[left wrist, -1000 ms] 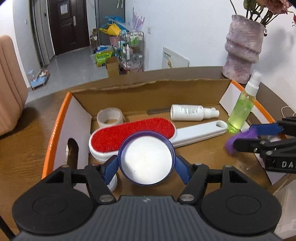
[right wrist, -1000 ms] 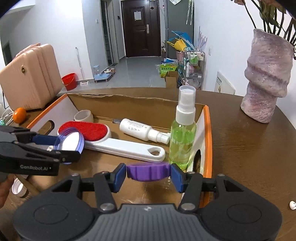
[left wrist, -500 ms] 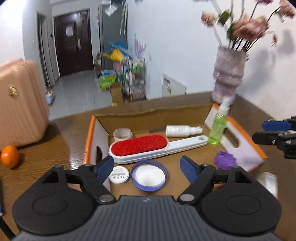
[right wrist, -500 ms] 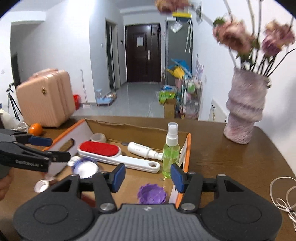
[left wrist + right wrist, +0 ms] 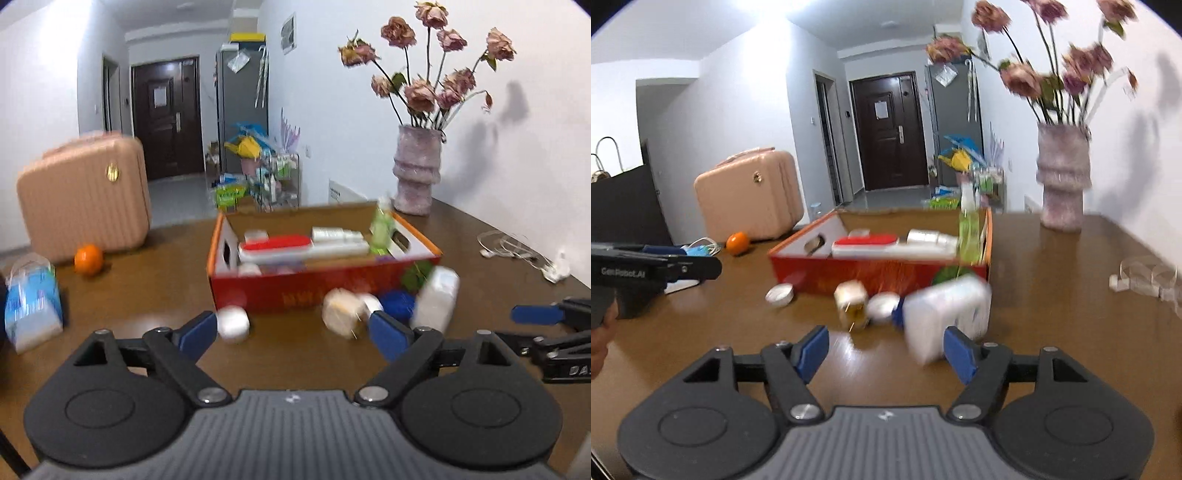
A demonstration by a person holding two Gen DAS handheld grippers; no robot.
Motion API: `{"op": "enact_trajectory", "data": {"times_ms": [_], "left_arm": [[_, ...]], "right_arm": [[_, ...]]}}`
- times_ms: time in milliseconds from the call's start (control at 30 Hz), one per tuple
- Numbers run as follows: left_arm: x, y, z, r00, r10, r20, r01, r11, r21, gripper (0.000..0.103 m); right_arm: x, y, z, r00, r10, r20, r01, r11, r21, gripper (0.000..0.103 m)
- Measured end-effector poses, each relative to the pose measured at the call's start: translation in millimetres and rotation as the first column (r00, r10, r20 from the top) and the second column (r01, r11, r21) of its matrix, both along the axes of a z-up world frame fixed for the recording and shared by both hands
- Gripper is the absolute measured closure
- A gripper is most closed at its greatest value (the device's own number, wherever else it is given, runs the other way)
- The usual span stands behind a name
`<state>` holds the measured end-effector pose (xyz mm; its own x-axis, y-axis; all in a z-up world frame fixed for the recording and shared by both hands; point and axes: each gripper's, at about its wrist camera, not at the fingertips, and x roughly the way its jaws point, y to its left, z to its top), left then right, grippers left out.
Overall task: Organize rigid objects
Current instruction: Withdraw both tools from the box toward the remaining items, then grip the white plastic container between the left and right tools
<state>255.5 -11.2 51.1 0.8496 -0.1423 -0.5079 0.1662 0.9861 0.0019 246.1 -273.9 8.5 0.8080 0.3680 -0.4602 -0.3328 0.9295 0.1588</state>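
Note:
A red and orange cardboard box [image 5: 295, 291] [image 5: 849, 275] stands on the brown table. In it lie a red lint brush [image 5: 275, 244] [image 5: 866, 242], a white bottle [image 5: 334, 233] [image 5: 932, 238] and a green spray bottle [image 5: 380, 225] [image 5: 968, 230]. In front of the box sit a white round lid [image 5: 232, 321] [image 5: 780, 294], a tan jar [image 5: 341, 312] [image 5: 851, 301], a blue item [image 5: 397, 301] and a white packet [image 5: 436, 302] [image 5: 945, 314]. My left gripper [image 5: 291, 332] and my right gripper [image 5: 882, 352] are both back from the box, jaws opening, nothing between them.
A pink suitcase [image 5: 85, 199] and an orange [image 5: 88, 259] stand at the left, with a blue tissue pack [image 5: 31, 302] nearer. A vase of dried roses [image 5: 417, 170] is at the back right. White earphone cables [image 5: 517, 253] lie at the right.
Both grippers let go of their items in the box, a purple-rimmed round mirror and a small purple piece, and pulled far back from it. Both jaws have widened.

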Motion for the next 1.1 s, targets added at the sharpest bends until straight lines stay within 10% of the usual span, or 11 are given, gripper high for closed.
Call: {"op": "enact_trajectory", "data": {"times_ms": [333, 600, 1100], "left_arm": [[-26, -31, -39, 0.99, 0.046, -0.135, -0.066, 0.987, -0.148, 0.01], [27, -84, -46, 0.978, -0.04, -0.203, -0.022, 0.956, -0.294, 0.014], [146, -100, -72, 0.916, -0.172, -0.362, -0.077, 0.811, -0.58, 0.063]], "right_arm": [[-22, -30, -21, 0.999, -0.019, -0.043, 0.022, 0.998, 0.061, 0.035], [55, -77, -15, 0.995, -0.023, -0.101, 0.044, 0.976, 0.213, 0.046], [170, -83, -34, 0.976, 0.007, -0.216, 0.055, 0.958, 0.282, 0.081]]}}
